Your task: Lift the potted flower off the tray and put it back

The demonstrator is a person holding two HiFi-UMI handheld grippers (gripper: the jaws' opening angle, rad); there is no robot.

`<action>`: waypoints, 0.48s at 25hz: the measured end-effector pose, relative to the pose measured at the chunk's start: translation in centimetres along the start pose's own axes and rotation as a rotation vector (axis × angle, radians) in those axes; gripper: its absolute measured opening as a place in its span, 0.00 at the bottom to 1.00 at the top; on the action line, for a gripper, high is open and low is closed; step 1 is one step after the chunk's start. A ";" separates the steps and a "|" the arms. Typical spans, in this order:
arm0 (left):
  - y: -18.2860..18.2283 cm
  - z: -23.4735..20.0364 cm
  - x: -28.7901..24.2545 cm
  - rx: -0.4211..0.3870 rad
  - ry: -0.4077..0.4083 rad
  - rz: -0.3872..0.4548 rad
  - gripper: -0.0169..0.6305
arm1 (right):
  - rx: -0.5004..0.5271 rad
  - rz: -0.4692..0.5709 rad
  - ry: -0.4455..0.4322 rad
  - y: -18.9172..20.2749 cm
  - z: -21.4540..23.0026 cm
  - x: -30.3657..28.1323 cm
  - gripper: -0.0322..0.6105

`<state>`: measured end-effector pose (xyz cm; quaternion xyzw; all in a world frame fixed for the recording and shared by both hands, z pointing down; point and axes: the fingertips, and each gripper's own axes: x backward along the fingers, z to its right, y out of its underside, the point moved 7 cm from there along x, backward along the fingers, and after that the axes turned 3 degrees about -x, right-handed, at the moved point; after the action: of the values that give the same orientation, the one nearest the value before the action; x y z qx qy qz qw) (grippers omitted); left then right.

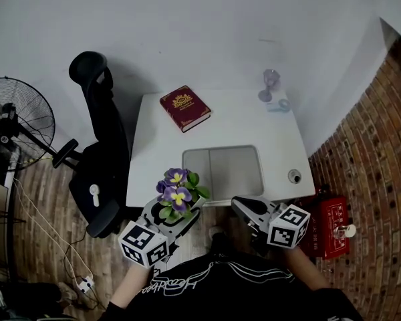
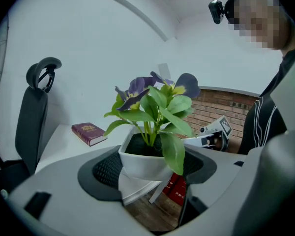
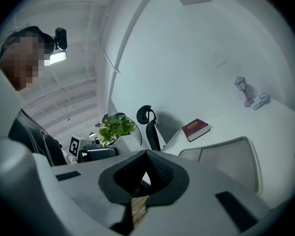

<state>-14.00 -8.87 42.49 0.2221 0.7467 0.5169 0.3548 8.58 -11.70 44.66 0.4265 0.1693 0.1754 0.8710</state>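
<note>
The potted flower (image 1: 179, 192), purple and yellow blooms in a white pot (image 2: 142, 163), hangs at the table's front edge, to the front left of the tray. My left gripper (image 1: 177, 214) is shut on the pot, one black pad on each side of it in the left gripper view. The grey tray (image 1: 222, 169) lies on the white table (image 1: 154, 146) with nothing in it. My right gripper (image 1: 244, 207) hovers just off the front edge, right of the flower. Its jaws stand together with nothing between them (image 3: 146, 173). The right gripper view shows the flower (image 3: 117, 127) far left and the tray (image 3: 231, 166) right.
A red book (image 1: 184, 108) lies behind the tray. A small lamp figurine (image 1: 270, 84) and a pale blue item (image 1: 279, 105) stand at the back right corner. A black office chair (image 1: 100, 146) and a fan (image 1: 17, 119) are left; a red box (image 1: 327, 226) sits on the floor, right.
</note>
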 end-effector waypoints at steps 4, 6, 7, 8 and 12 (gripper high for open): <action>-0.4 -0.7 -1.0 0.005 -0.015 0.001 0.57 | 0.015 -0.017 0.005 -0.8 0.7 -0.4 0.05; -0.6 -1.2 -1.7 0.007 -0.024 0.001 0.57 | 0.020 -0.018 0.002 -1.4 1.1 -0.6 0.05; -0.7 -1.5 -2.0 0.007 -0.028 0.000 0.57 | 0.024 -0.019 0.000 -1.7 1.3 -0.8 0.05; -0.8 -1.8 -2.4 0.008 -0.031 -0.003 0.57 | 0.027 -0.018 -0.001 -1.9 1.5 -0.9 0.05; -1.2 -3.3 -4.0 0.020 -0.038 -0.010 0.57 | 0.034 -0.012 -0.007 -3.3 2.6 -1.5 0.05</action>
<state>-13.85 -14.13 43.32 0.2316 0.7460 0.5034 0.3693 8.90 -16.02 43.74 0.4410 0.1717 0.1657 0.8652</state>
